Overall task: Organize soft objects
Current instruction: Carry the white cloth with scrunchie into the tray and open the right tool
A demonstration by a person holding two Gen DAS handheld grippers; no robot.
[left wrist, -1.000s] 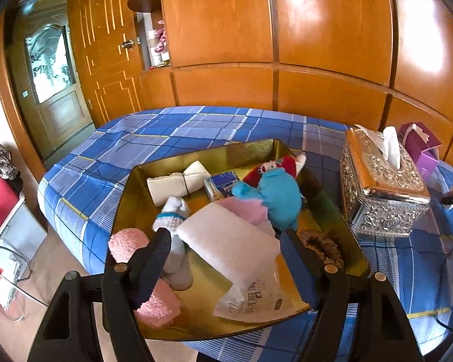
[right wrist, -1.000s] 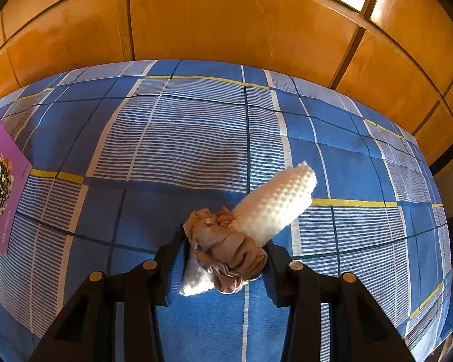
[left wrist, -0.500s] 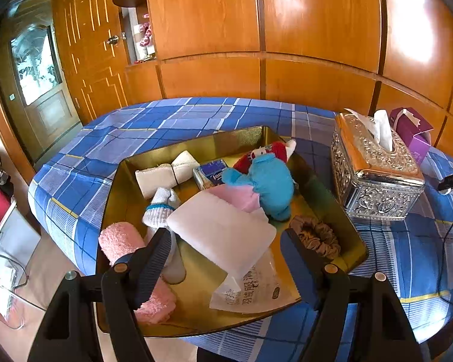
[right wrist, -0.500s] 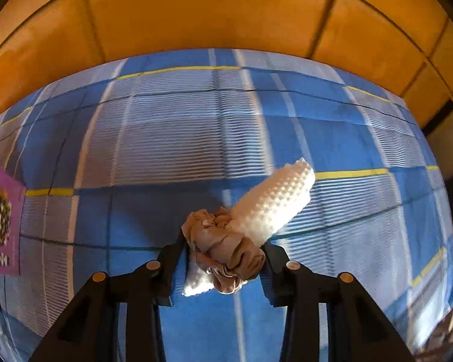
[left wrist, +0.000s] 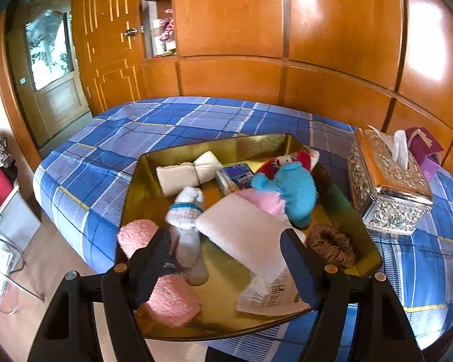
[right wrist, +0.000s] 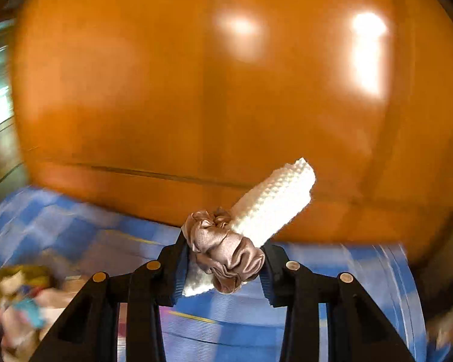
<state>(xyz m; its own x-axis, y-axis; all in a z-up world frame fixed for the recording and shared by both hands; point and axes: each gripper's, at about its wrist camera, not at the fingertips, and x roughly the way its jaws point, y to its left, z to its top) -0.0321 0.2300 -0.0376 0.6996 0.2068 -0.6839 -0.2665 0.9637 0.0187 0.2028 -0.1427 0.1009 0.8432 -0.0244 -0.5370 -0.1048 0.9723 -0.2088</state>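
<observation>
The right hand-held gripper (right wrist: 225, 267) is clenched on a rolled white cloth (right wrist: 271, 211) that is bound by a tan scrunchie (right wrist: 225, 256). The pads press on the scrunchie itself, and the roll sticks out up and to the right, clear of the bed. The right wrist view is heavily smeared, so the roll is judged to be in transit toward the gold tray (left wrist: 256, 146), which shows blurred at the lower left of that view.

The left hand-held gripper (left wrist: 226, 268) is spread wide and grasps nothing; it hovers over the near part of the tray. The tray sits on the blue checked bed (left wrist: 130, 132) and already holds a tied white cloth (left wrist: 190, 172), a sock (left wrist: 187, 208), a pink towel (left wrist: 163, 286), a blue plush toy (left wrist: 293, 190), a white pad (left wrist: 244, 229) and a second scrunchie (left wrist: 332, 246). A silver tissue box (left wrist: 389, 187) stands just right of the tray.

To do the step well, the carrier should keep the squeeze steady, since the satin may slip, and bring the roll low over bare tray floor at the far left before letting go.

Against the frame one second ago, the right view has swung from looking down on the bed to facing the wood panelling, and the purple box has left its left edge. The grip on the roll is unchanged. The left view has shifted slightly; the tray contents lie as before.
</observation>
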